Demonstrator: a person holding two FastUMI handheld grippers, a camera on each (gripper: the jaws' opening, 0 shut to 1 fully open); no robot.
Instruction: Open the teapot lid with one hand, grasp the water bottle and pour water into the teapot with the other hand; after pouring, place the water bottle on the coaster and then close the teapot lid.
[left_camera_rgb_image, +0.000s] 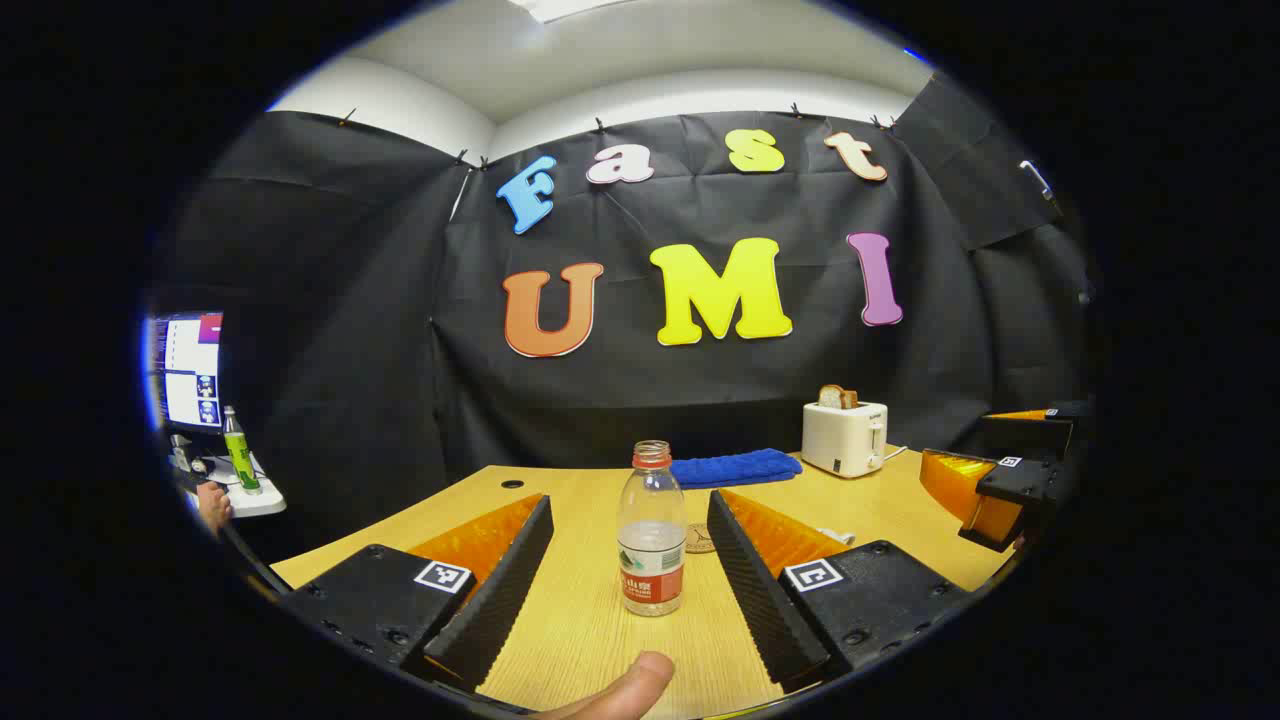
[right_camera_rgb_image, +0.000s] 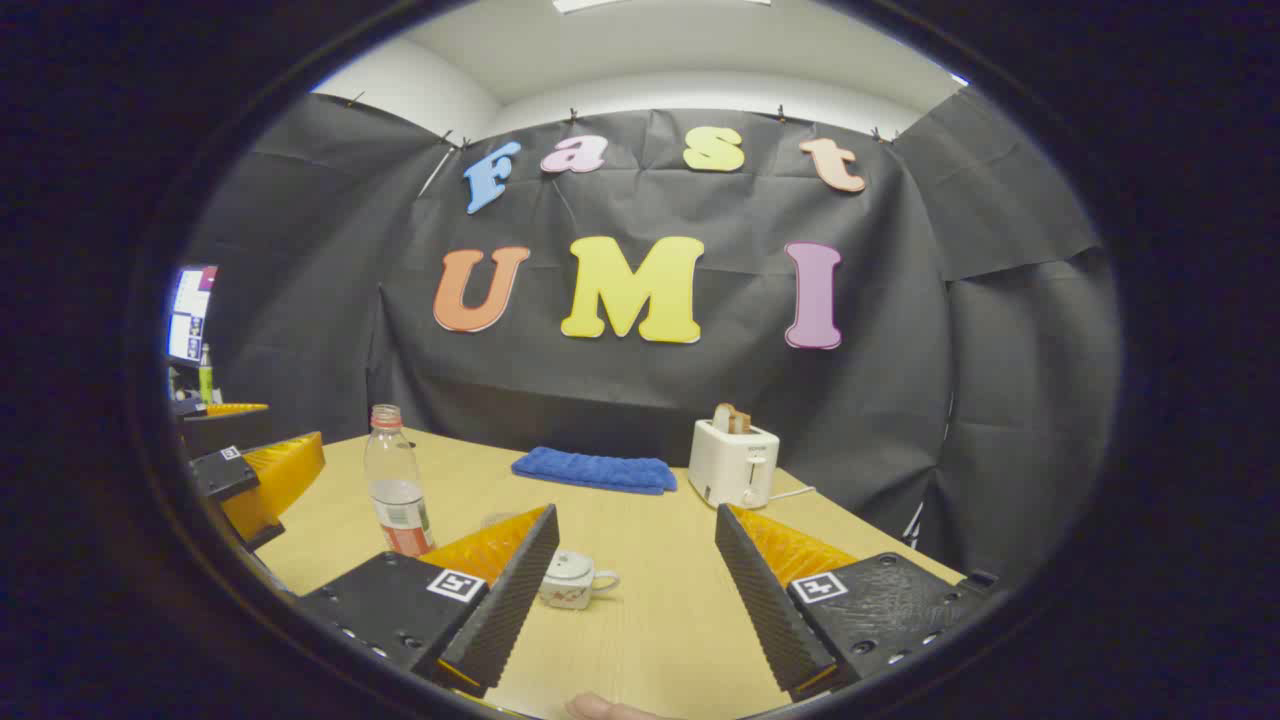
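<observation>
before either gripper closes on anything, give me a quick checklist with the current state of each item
1. Left gripper open, water bottle standing between its fingers, not yet gripped: ok.
2. Bottle cap off, neck open: ok.
3. Right gripper open, facing the teapot: ok.
4. Teapot lid on, not yet lifted: not ok for pouring.
5. Coaster lies behind the bottle, nothing seen on it: ok.
6. Water level in the teapot: cannot tell.
</observation>
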